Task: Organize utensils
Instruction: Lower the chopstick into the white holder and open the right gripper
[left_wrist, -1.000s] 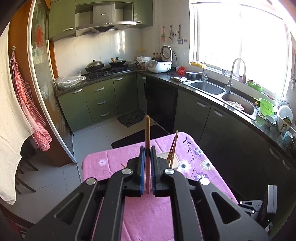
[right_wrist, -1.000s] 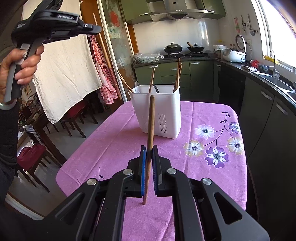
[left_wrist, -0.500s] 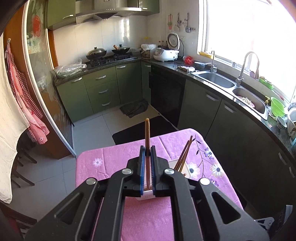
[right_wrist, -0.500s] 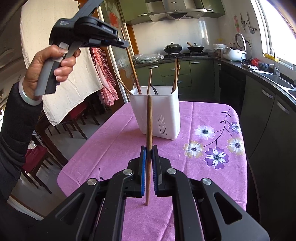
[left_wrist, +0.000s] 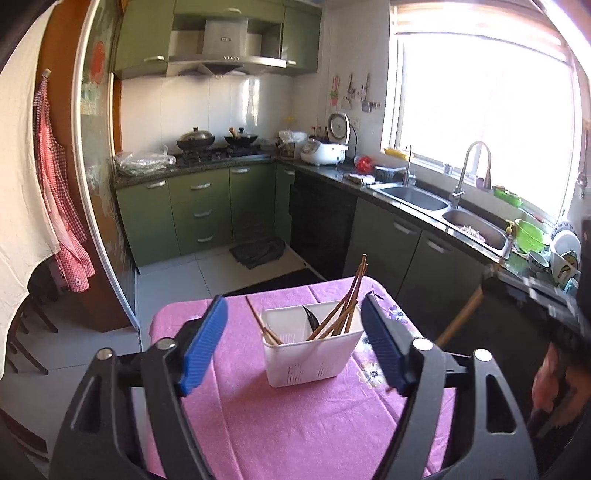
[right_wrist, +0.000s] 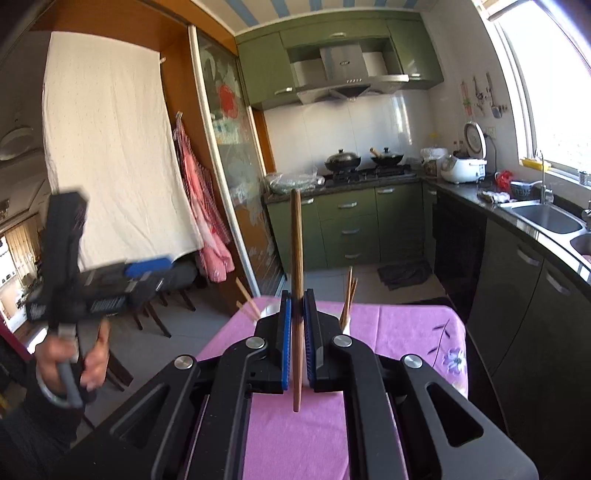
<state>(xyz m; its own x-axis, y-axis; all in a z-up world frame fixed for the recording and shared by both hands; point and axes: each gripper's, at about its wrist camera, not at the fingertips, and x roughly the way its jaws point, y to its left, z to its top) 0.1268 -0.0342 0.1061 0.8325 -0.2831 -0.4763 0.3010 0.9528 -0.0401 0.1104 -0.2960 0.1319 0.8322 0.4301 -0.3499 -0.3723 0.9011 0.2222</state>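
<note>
Above the near half of the table, our left gripper (left_wrist: 293, 345) hangs with jaws spread wide, blue pads (left_wrist: 203, 347) bare and nothing between them. Framed in that gap, the white utensil holder (left_wrist: 312, 356) stands upright on the pink tablecloth (left_wrist: 295, 435), toward the far right part of the table. Several wooden chopsticks (left_wrist: 341, 310) lean inside the holder, most fanning up and right; one pair (left_wrist: 260, 325) tilts left over its left rim. A dark utensil (left_wrist: 312, 317) also sits inside, type unclear.

Our right gripper (right_wrist: 297, 338) is clamped on a single wooden chopstick (right_wrist: 296, 258), held roughly upright, its top well above the pads and its lower end (right_wrist: 296, 404) poking out below them over the tablecloth (right_wrist: 295, 443). From the right wrist view the holder (right_wrist: 345, 330) is mostly hidden behind the fingers; only a sliver of white and chopstick tips (right_wrist: 349, 291) show on either side.

At the left of the right wrist view we see the left gripper (right_wrist: 147, 271) from outside, blurred, with the hand (right_wrist: 79, 354) on its handle, off the table's left edge. At the right edge of the left wrist view, the right gripper and its chopstick (left_wrist: 460, 319) show as a blur.

Beyond the table: green cabinets (left_wrist: 207, 210), a stove with two woks (left_wrist: 218, 142), a rice cooker (left_wrist: 325, 151), and a double sink (left_wrist: 443, 206) under the window.
</note>
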